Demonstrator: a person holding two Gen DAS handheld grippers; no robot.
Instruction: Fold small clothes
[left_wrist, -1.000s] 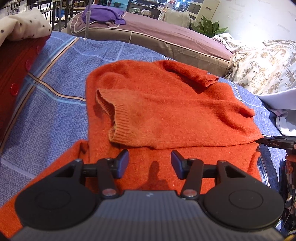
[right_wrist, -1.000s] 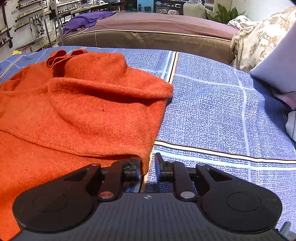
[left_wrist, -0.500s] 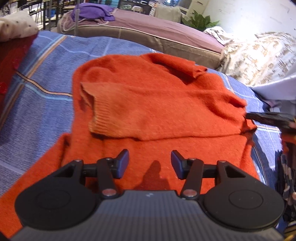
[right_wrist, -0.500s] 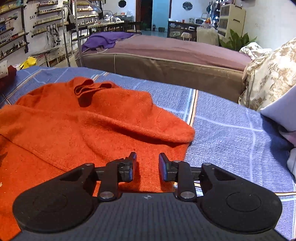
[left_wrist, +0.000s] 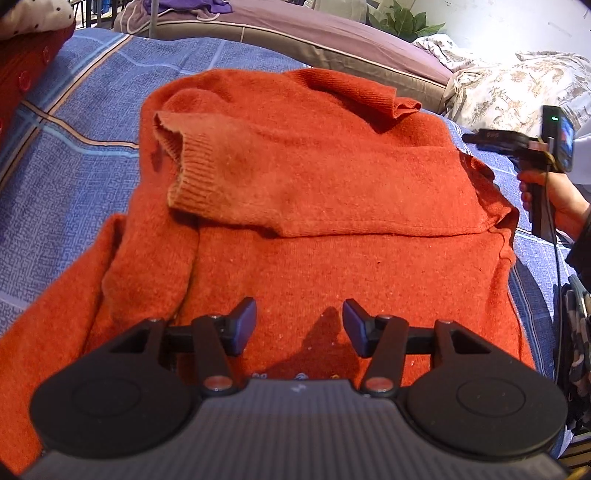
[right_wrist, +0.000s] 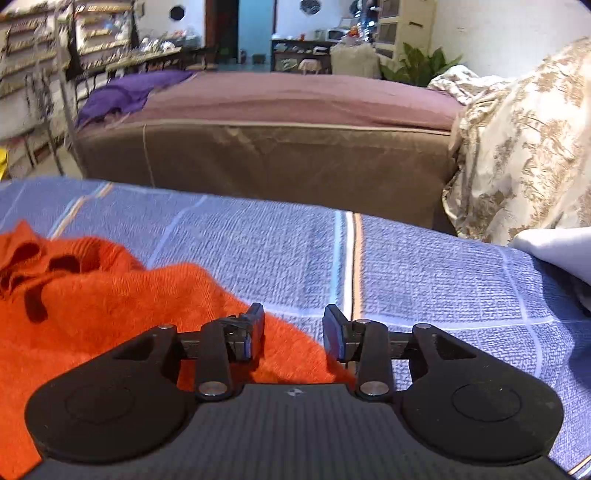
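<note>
Orange sweater (left_wrist: 332, 229) is lying on the blue plaid bed (left_wrist: 74, 147), one sleeve folded across its chest, ribbed cuff showing, collar rumpled at the far end. My left gripper (left_wrist: 299, 326) is hovering over the hem, jaws spread, empty. My right gripper (right_wrist: 293, 332) is at the sweater's edge, jaws opening, gripping nothing.

Orange sweater (left_wrist: 332, 206), sleeve folded across, on bed

L gripper (left_wrist: 299, 326) is held angled down, jaws opening, nothing gripped; R gripper (right_wrist: 293, 332) likewise, jaws opening.
</note>
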